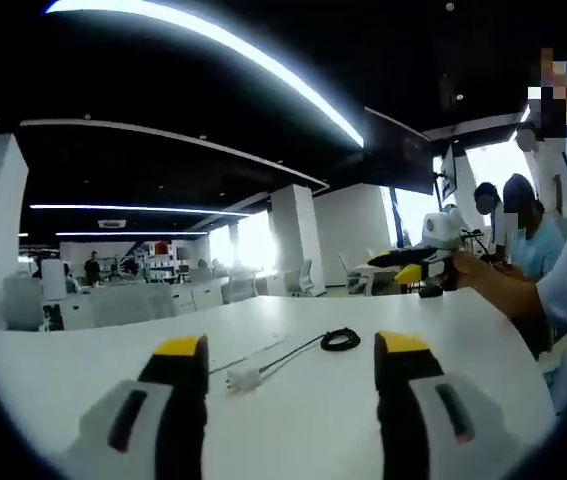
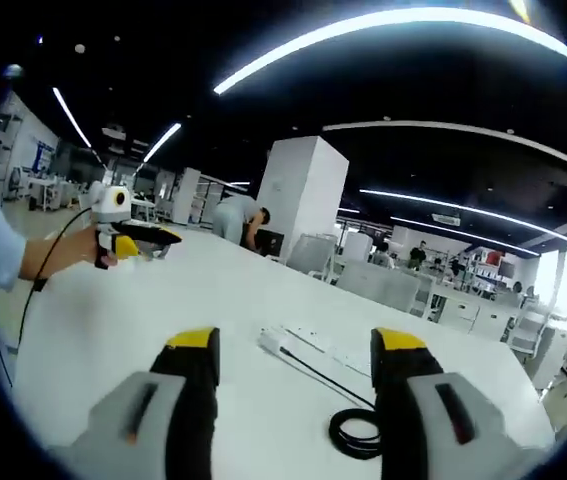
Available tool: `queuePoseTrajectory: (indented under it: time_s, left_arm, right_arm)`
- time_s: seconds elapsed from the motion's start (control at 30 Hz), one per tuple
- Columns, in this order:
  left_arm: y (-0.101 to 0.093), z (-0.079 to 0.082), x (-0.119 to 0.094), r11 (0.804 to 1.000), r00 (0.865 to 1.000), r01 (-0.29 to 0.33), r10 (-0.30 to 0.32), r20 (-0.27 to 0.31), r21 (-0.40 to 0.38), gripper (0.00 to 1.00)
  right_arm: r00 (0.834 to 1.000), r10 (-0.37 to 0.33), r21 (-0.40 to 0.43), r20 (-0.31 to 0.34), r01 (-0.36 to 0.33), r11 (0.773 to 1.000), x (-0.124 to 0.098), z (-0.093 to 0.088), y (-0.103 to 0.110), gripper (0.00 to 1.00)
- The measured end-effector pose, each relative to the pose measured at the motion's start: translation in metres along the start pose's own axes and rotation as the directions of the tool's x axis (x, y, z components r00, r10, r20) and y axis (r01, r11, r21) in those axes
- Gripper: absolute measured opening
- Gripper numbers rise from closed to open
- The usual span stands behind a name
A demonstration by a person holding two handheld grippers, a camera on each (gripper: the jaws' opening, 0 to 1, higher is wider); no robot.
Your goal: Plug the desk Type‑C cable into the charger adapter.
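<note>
While both grippers are hovering above the white table [image 1: 383,420], nothing is being held: the left gripper [image 1: 293,365] and the right gripper [image 2: 296,360] are each showing jaws spread wide with bare tabletop between them. The black Type-C cable [image 1: 340,340] is lying loosely coiled on the table, running to a white charger adapter [image 1: 243,379] just beside it, apparently still unplugged. I'd judge the approach is only beginning. Next, one gripper needs to be pinning the adapter while the other is picking up the cable's plug end.
</note>
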State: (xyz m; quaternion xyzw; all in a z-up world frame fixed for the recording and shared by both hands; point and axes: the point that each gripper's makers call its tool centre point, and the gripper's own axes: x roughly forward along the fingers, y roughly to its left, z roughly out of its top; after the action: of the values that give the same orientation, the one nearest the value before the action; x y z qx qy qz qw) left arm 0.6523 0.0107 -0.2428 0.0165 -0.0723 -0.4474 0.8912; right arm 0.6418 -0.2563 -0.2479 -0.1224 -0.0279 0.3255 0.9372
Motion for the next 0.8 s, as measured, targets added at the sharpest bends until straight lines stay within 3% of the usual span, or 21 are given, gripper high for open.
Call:
queuePoseTrajectory:
  time_s: [0.2, 0.4, 0.53, 0.63, 0.8]
  left_arm:
    - [-0.007, 0.003, -0.028, 0.999, 0.998, -0.045, 0.044, 0.049, 0.011, 0.68]
    - [-0.018, -0.006, -0.044, 0.994, 0.995, -0.095, 0.094, 0.032, 0.052, 0.72]
    - [-0.031, -0.002, -0.053, 0.993, 0.993, -0.104, 0.100, 0.068, 0.048, 0.78]
    - [-0.023, -0.006, -0.060, 0.986, 0.983, -0.166, 0.164, 0.079, 0.009, 0.83]
    - [-0.019, -0.012, -0.070, 0.982, 0.978, -0.189, 0.190, 0.088, -0.014, 0.83]
  right_arm:
    - [1.000, -0.012, 0.061, 0.020, 0.011, 0.998, -0.022, -0.018, 0.016, 0.77]
    - [0.997, -0.053, 0.111, 0.058, 0.046, 0.993, -0.047, -0.018, 0.022, 0.84]
    - [0.995, -0.092, 0.093, 0.029, 0.089, 0.992, -0.056, -0.031, 0.021, 0.85]
    - [0.995, -0.098, 0.089, 0.014, 0.096, 0.991, -0.056, -0.041, 0.025, 0.85]
    - [0.994, -0.111, 0.102, 0.006, 0.110, 0.989, -0.057, -0.056, 0.024, 0.86]
